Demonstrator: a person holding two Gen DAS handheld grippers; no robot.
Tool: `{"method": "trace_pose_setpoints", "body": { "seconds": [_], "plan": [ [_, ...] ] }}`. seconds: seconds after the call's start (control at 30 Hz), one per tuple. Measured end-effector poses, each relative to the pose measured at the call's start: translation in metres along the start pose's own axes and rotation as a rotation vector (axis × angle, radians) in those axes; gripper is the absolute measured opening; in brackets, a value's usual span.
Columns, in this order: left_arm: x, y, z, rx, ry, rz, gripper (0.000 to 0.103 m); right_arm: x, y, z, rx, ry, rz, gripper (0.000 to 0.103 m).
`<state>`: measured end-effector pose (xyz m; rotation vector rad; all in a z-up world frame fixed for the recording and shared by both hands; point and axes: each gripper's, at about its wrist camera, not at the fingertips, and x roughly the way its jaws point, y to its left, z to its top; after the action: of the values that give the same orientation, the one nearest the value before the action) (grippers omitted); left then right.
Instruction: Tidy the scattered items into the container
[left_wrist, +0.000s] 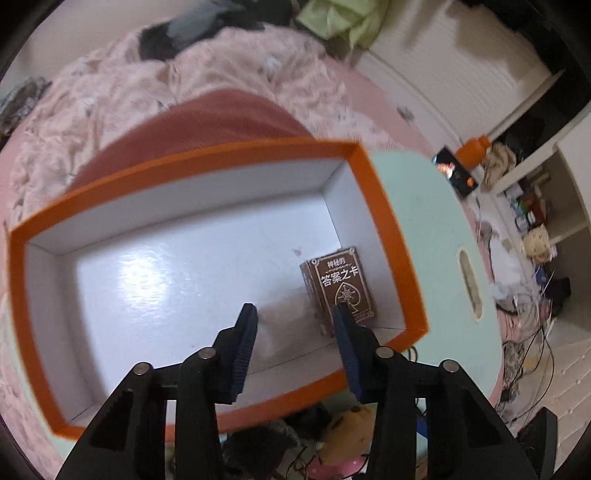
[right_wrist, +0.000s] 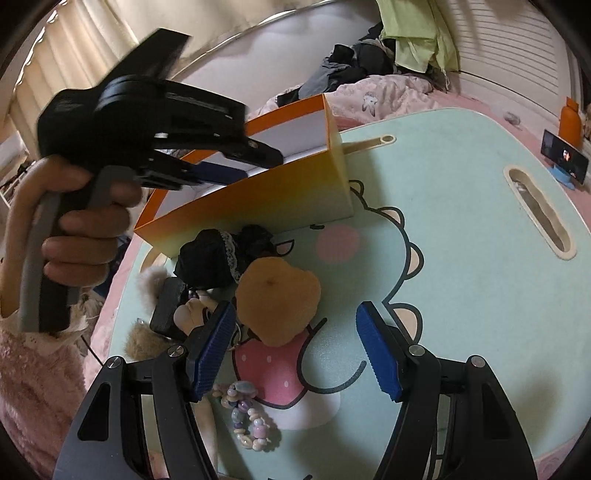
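An orange-rimmed white box (left_wrist: 388, 236) stands on the mint-green table (left_wrist: 424, 206). A brown card deck (left_wrist: 341, 284) lies in its right corner. My left gripper (left_wrist: 295, 314) hangs over the box floor, jaws apart, with a blurred pale patch (left_wrist: 286, 325) between them that touches neither pad. From the right wrist, the left gripper (right_wrist: 255, 164) is seen in a hand above the box (right_wrist: 258, 206). My right gripper (right_wrist: 295, 328) is open over an orange-brown plush (right_wrist: 277, 295). Around it lie a black lace piece (right_wrist: 218, 254), a bead bracelet (right_wrist: 247, 417) and a small black block (right_wrist: 166, 306).
Beige furry bits (right_wrist: 144, 339) lie at the table's left edge. The table (right_wrist: 461, 258) has a handle slot (right_wrist: 539, 218). A phone on a blue stand (right_wrist: 563, 158) and an orange bottle (right_wrist: 569, 122) stand far right. A pink quilt (left_wrist: 147, 103) lies behind the box.
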<state>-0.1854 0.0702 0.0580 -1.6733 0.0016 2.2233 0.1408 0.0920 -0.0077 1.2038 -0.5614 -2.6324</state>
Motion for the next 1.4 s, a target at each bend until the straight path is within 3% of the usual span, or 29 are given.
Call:
{"method": "trace_pose_setpoints", "body": {
  "seconds": [0.03,0.3,0.5,0.63,0.7,0.87,1.03,1.1,1.23,1.33,1.4],
  "plan": [
    [0.009,0.004,0.001,-0.013,0.021,0.019,0.036,0.000,0.000,0.000,0.002,0.002,0.002,0.068],
    [0.010,0.018,0.000,-0.016,-0.114,0.027,0.031,0.001,-0.004,-0.001,0.014,0.007,0.011,0.068],
    [-0.051,0.019,-0.020,-0.001,-0.265,0.031,0.031,0.001,-0.004,-0.002,0.015,0.007,0.011,0.068],
    [-0.091,0.019,-0.065,0.010,-0.394,0.056,0.032,0.000,-0.003,-0.003,0.013,0.010,0.009,0.068],
    [-0.092,0.020,-0.087,0.004,-0.400,0.033,0.032,0.001,-0.002,-0.003,0.012,0.012,0.008,0.068],
    [-0.072,0.030,-0.137,-0.054,-0.353,-0.114,0.032,0.001,0.000,-0.004,0.005,0.017,0.001,0.068],
    [-0.044,0.026,-0.160,-0.050,-0.331,-0.031,0.032,0.002,0.000,-0.005,0.006,0.023,-0.002,0.068],
    [-0.039,0.028,-0.159,-0.069,-0.341,-0.024,0.038,0.002,0.000,-0.005,0.005,0.023,-0.005,0.068],
    [-0.042,0.033,-0.163,-0.104,-0.384,-0.043,0.069,-0.001,-0.002,-0.005,0.007,0.015,-0.012,0.068],
    [-0.058,0.036,-0.169,-0.113,-0.462,0.017,0.075,0.000,-0.001,-0.005,0.006,0.013,-0.012,0.068],
    [-0.075,0.041,-0.174,-0.122,-0.520,0.013,0.077,-0.001,0.000,-0.004,-0.004,0.009,-0.010,0.068]
  ]
}}
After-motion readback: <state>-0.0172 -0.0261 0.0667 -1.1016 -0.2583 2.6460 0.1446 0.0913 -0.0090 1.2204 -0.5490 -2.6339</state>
